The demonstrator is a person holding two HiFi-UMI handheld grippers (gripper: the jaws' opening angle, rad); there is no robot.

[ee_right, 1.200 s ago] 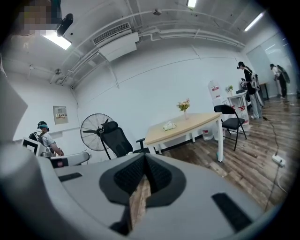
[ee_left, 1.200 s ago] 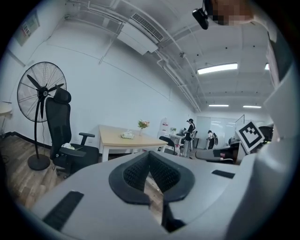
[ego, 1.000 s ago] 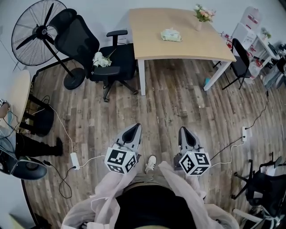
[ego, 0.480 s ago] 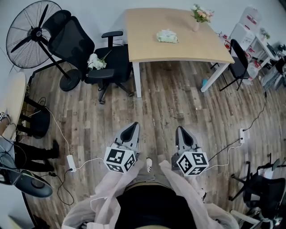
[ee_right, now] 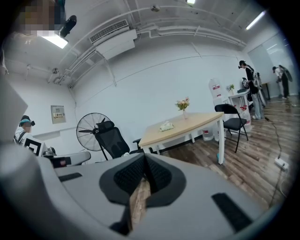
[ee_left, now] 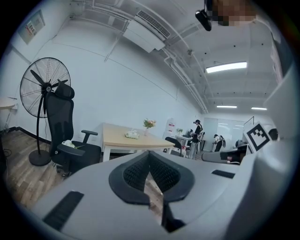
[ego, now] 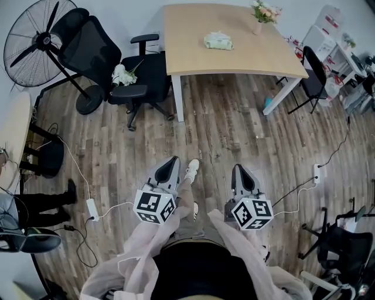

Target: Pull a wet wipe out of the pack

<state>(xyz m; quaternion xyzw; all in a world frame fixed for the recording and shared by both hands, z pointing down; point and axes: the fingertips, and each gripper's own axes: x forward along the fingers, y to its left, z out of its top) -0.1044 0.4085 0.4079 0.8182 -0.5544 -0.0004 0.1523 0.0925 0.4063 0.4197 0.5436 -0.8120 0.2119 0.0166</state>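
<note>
Standing well short of the desk (ego: 193, 55), I hold both tongs out low in front of me, the left tongs (ego: 169, 167) and the right tongs (ego: 241, 174) each closed tip to tip with nothing between the jaws. The pack of wet wipes (ego: 218, 40) lies far off, toward the far middle of the desk top, well apart from either pair. Several things could go wrong from here, I think. White cables (ego: 117, 209) trail over the wooden floor near my feet on the left, and another (ego: 297, 190) on the right, so a careless step could catch one. Coming in from the left I could bump the black chair (ego: 143, 73) standing just beside the desk leg. At the pack, the vase of flowers (ego: 263, 13) stands to its right, and a wide swing of my right arm could tip it. The pack looks soft and light: if I tug a wipe with one pair and do not pin the pack with the other, the whole pack may lift or slide instead. Closed tips would only shove it, so I must open them first.
</note>
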